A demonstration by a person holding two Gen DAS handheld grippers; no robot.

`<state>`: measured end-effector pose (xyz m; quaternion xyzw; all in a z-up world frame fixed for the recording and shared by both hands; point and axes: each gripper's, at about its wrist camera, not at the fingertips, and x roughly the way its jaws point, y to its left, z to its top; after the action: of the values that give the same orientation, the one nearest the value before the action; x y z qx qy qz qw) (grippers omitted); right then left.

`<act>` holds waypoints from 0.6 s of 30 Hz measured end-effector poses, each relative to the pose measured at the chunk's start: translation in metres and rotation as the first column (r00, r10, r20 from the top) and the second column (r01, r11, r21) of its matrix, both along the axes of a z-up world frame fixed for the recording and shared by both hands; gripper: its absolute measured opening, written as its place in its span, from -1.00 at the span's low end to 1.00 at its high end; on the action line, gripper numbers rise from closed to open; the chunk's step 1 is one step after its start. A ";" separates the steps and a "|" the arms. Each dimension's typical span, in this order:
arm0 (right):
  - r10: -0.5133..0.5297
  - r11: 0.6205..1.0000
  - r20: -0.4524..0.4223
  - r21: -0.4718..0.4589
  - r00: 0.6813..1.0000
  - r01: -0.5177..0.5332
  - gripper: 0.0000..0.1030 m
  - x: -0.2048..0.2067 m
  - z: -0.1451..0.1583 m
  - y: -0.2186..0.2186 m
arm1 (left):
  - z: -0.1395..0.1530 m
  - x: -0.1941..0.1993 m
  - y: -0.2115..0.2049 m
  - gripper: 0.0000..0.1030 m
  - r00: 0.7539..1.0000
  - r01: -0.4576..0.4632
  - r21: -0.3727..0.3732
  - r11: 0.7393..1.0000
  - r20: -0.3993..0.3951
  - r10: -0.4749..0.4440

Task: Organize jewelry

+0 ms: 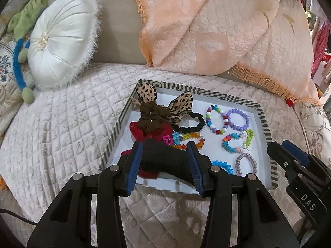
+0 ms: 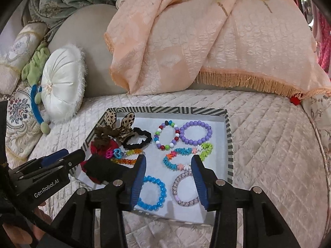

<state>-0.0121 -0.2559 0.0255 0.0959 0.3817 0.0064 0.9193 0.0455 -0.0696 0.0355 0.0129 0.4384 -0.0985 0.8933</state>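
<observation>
A striped-rim tray [image 1: 262, 122] [image 2: 229, 144] on the quilted bed holds scrunchies on its left and bead bracelets on its right. My left gripper [image 1: 165, 153] has its fingers on both sides of a black scrunchie [image 1: 165, 159] [image 2: 103, 170] over the tray's near left part, above a red scrunchie [image 1: 136, 131]. My right gripper [image 2: 168, 165] is open and empty above the tray's near side, between a blue bracelet [image 2: 152, 193] and a lilac woven bracelet [image 2: 182, 188]. It shows at the right in the left wrist view [image 1: 289, 157].
A purple bead bracelet [image 2: 195, 133], a multicolour one [image 2: 166, 135], a leopard bow [image 1: 180, 105] and a black hair tie [image 1: 190, 123] lie further in. A white round cushion [image 1: 60, 41] stands at the left, a peach fringed throw [image 1: 217, 31] behind.
</observation>
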 end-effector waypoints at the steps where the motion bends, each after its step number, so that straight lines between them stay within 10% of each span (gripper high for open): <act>1: -0.001 1.000 0.004 0.000 1.000 0.001 -0.08 -0.003 0.001 0.000 | 0.002 -0.003 0.001 -0.15 1.000 -0.001 0.000 1.000 0.006 0.001; 18: 0.007 1.000 0.008 -0.020 1.000 -0.007 0.06 -0.024 0.011 0.011 | 0.019 -0.024 0.007 -0.15 0.999 -0.017 0.003 1.000 0.048 0.017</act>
<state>-0.0364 -0.2449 0.0368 0.0852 0.3781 0.0062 0.9218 0.0212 -0.0624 0.0549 0.0132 0.4169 -0.0896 0.9044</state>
